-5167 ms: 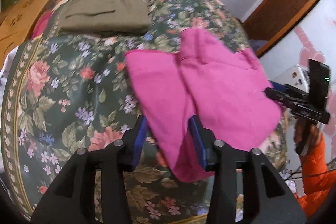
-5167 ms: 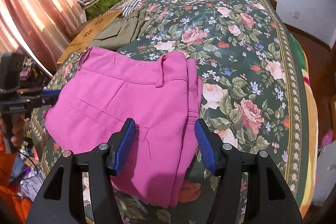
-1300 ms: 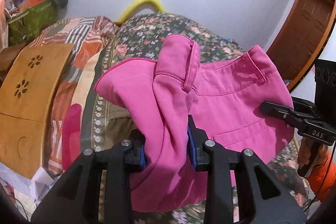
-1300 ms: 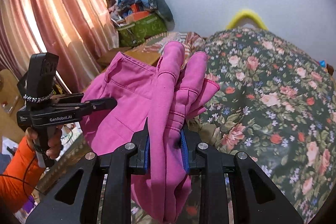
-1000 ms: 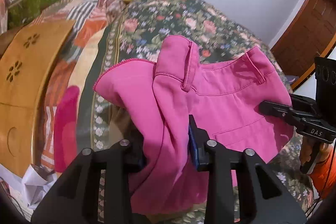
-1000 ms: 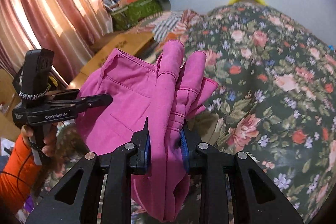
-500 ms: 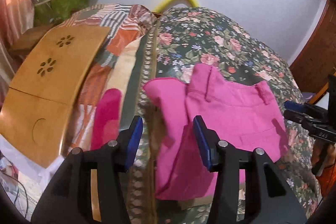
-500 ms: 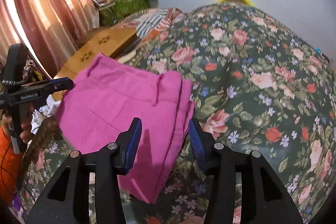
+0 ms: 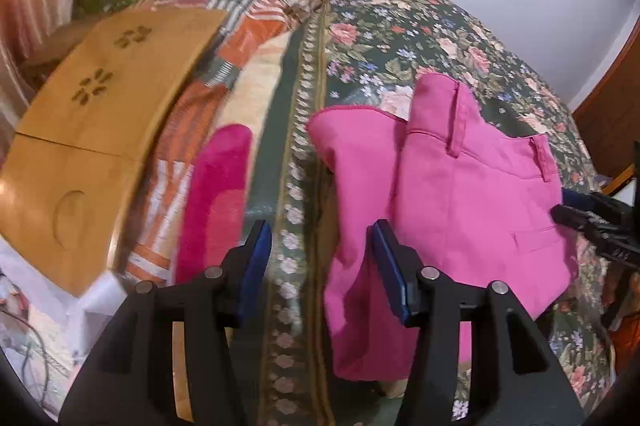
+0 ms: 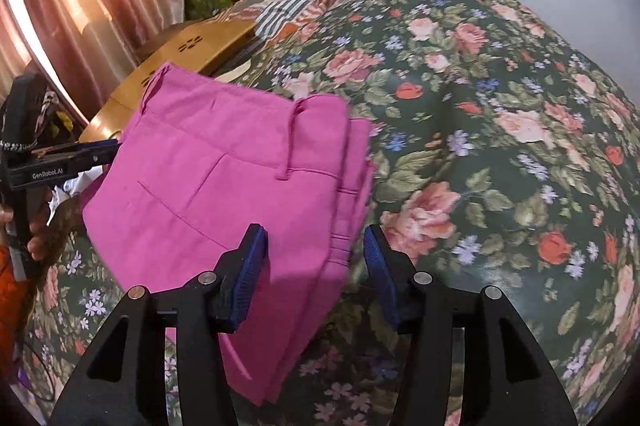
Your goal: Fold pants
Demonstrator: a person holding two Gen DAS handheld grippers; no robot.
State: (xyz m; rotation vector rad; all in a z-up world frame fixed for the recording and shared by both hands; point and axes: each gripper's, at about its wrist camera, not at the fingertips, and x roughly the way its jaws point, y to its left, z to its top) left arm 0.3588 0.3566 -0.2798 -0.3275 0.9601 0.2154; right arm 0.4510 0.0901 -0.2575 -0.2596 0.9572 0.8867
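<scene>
The folded bright-pink cotton pants (image 10: 224, 178) lie flat on the dark-green rose-patterned bedspread (image 10: 480, 130), near its bordered edge on the side of the tan wooden perforated board (image 9: 92, 130), with the waistband and its belt loops turned away from both cameras. The left gripper (image 9: 320, 258) hangs over that edge of the bedspread with its blue-padded jaws spread and opening; nothing is between them, and the pants' nearest fold sits just beside the inner pad. The right gripper (image 10: 314, 262) hovers over the stacked side edge of the pants, jaws spread with no cloth pinched, though the layered edge lies below the gap. The step in hand reads as letting go and setting the bundle down, so doing it well likely means drawing both tools straight back and up, without dragging a pad across the top layer, since the layers at the right-hand edge are slightly fanned and could slide apart. If a tidy-up is wanted, a light push on that stepped edge toward the waistband would square the stack. A corner near the bedspread's border lifts a little in the left wrist view and may need pressing flat.
</scene>
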